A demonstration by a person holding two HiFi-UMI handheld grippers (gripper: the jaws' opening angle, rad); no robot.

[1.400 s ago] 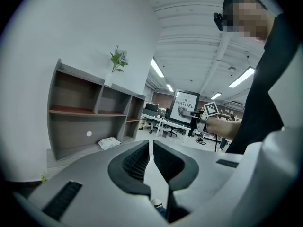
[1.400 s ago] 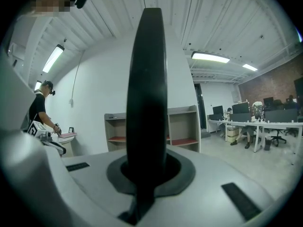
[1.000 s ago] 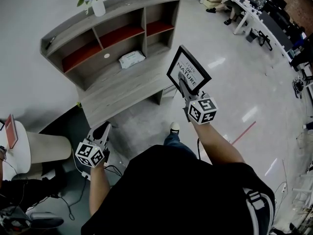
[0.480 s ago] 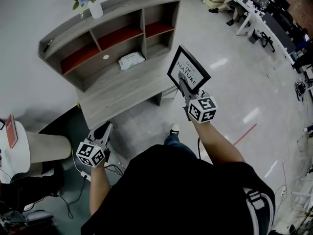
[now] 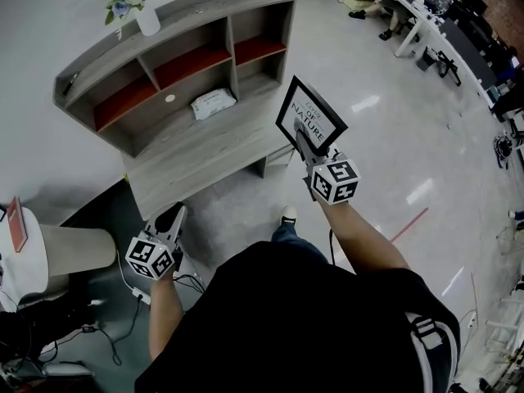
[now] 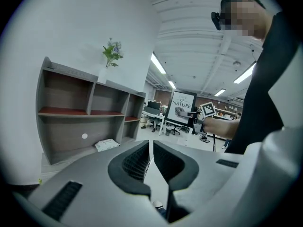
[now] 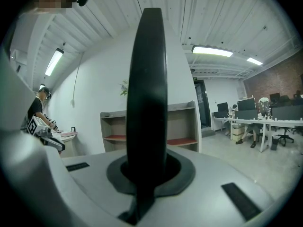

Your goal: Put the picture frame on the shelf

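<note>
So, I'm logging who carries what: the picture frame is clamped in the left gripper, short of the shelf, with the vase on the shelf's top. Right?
No: the right gripper is shut on the picture frame, as the head view shows; the left gripper holds nothing. The rest stands: the frame is short of the shelf, the vase on its top.

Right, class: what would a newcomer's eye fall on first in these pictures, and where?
A black-framed picture printed with NATURE stands out, clamped in the right claw above the floor. Just left of it stands a grey wooden shelf unit with red boards, a white vase of flowers on top.
</note>
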